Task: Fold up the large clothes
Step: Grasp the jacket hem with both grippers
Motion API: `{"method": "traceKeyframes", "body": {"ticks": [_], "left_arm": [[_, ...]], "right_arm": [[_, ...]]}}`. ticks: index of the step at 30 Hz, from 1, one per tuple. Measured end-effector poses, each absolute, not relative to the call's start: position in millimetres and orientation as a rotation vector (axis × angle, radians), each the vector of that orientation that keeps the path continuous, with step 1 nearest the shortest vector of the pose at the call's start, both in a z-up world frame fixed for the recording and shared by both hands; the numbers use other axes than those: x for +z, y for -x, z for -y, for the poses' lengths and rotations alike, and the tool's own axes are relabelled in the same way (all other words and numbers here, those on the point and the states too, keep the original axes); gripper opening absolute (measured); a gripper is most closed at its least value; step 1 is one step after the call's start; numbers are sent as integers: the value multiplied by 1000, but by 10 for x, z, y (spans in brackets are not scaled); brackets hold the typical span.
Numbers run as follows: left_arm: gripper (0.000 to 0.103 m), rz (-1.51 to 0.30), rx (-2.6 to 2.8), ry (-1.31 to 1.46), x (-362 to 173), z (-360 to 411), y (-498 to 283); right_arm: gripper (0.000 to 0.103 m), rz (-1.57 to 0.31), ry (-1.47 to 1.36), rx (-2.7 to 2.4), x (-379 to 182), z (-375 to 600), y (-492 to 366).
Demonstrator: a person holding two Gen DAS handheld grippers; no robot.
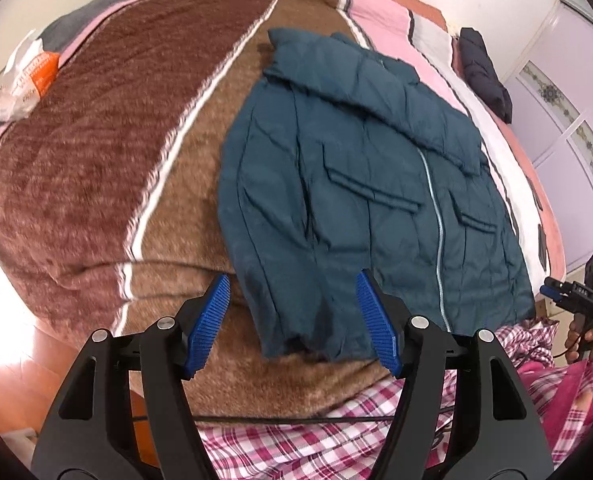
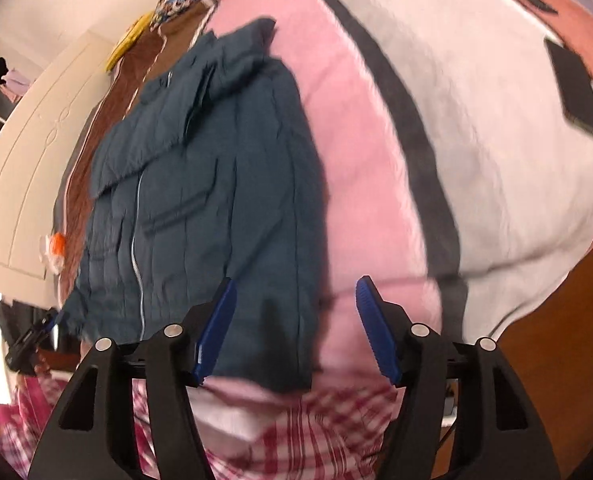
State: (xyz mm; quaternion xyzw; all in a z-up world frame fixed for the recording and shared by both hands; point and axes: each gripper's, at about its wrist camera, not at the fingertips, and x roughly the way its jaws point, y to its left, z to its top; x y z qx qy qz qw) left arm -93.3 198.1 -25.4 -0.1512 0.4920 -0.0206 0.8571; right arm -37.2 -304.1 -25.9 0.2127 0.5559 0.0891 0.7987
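Note:
A dark teal padded jacket (image 1: 368,184) lies flat on the bed, front up, zipper closed, with one sleeve folded across the chest. It also shows in the right wrist view (image 2: 200,200). My left gripper (image 1: 292,320) is open and empty, hovering just above the jacket's near left hem corner. My right gripper (image 2: 294,320) is open and empty, above the jacket's near right hem corner and the pink blanket (image 2: 356,160). The right gripper also shows at the right edge of the left wrist view (image 1: 576,296).
The bed carries a brown striped blanket (image 1: 116,152) on the left and a pink and white one (image 2: 496,120) on the right. A white and orange plastic bag (image 1: 26,80) lies at the far left. A dark folded garment (image 1: 484,72) lies at the far right. White wardrobe doors (image 1: 568,128) stand beyond.

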Motion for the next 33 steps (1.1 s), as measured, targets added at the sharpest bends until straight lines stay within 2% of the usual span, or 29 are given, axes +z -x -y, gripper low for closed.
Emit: {"method": "traceKeyframes", "body": {"ticks": [9, 10, 11, 14, 15, 17, 20, 25, 33], "left_arm": [[65, -1073, -21, 338, -424, -1969, 977], [65, -1073, -22, 343, -443, -1967, 974], [65, -1074, -24, 349, -457, -1968, 971], [64, -1087, -38, 371, -497, -1954, 959], [59, -1088, -44, 372, -501, -1950, 962], [25, -1086, -48, 358, -497, -1944, 960], [13, -1064, -61, 375, -445, -1968, 969], [9, -930, -114, 358, -109, -1896, 1048], [8, -707, -130, 377, 541, -1985, 1147]], "right_arm": [[64, -1298, -421, 299, -598, 2742, 388], [61, -1303, -411, 310, -625, 2701, 391], [52, -1305, -404, 323, -644, 2664, 397], [40, -1317, -378, 324, -686, 2607, 403], [37, -1312, -378, 327, -680, 2605, 404], [24, -1288, -394, 339, -640, 2625, 416], [15, -1244, -429, 359, -543, 2671, 446], [11, -1142, -496, 398, -335, 2715, 493], [10, -914, -610, 411, 283, 2892, 541]]}}
